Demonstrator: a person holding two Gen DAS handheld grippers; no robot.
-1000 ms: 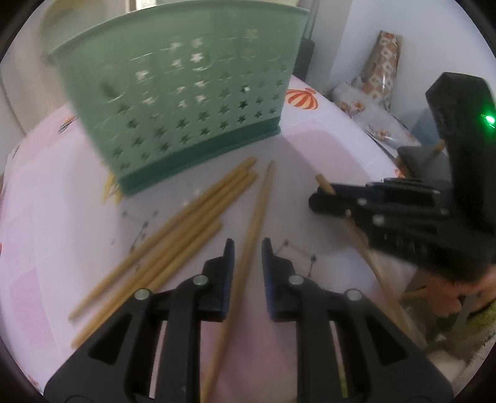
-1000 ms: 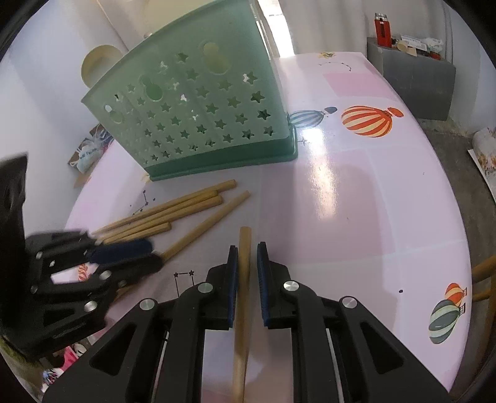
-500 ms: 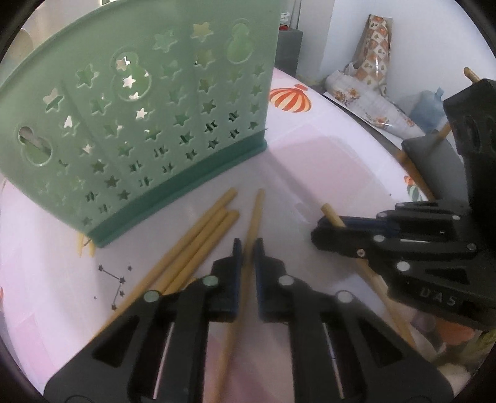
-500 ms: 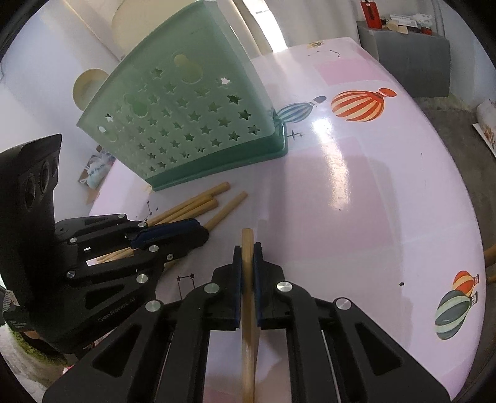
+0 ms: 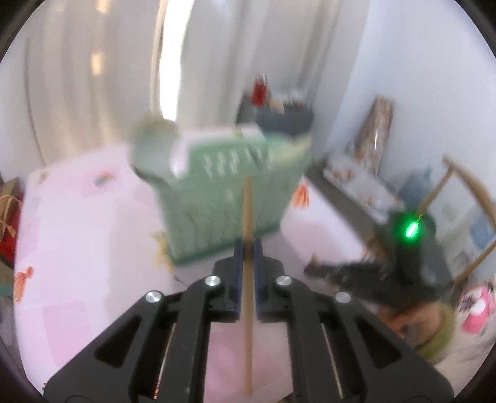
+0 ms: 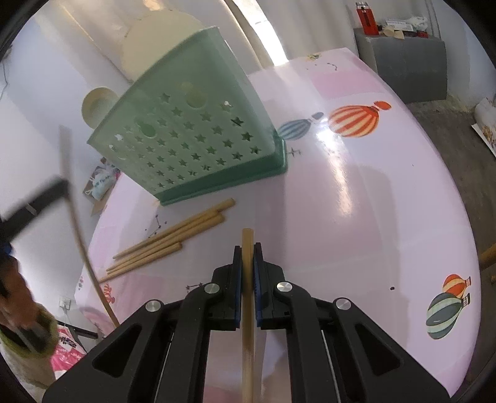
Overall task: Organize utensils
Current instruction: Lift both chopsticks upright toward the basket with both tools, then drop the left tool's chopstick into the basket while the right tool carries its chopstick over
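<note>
Each of my grippers clenches one chopstick lengthwise. The left gripper point(image 5: 247, 248) holds its chopstick point(image 5: 247, 214) pointing up-frame at the green basket point(image 5: 229, 192) just beyond. The right gripper point(image 6: 247, 251) grips a thicker chopstick point(image 6: 248, 245); its basket point(image 6: 192, 136) lies farther, upper left. Four chopsticks point(image 6: 167, 241) lie on the table point(image 6: 372, 217).

A grey cabinet point(image 6: 409, 71) bearing a red box point(image 6: 367, 17) stands beyond the pink table point(image 6: 387, 201).
</note>
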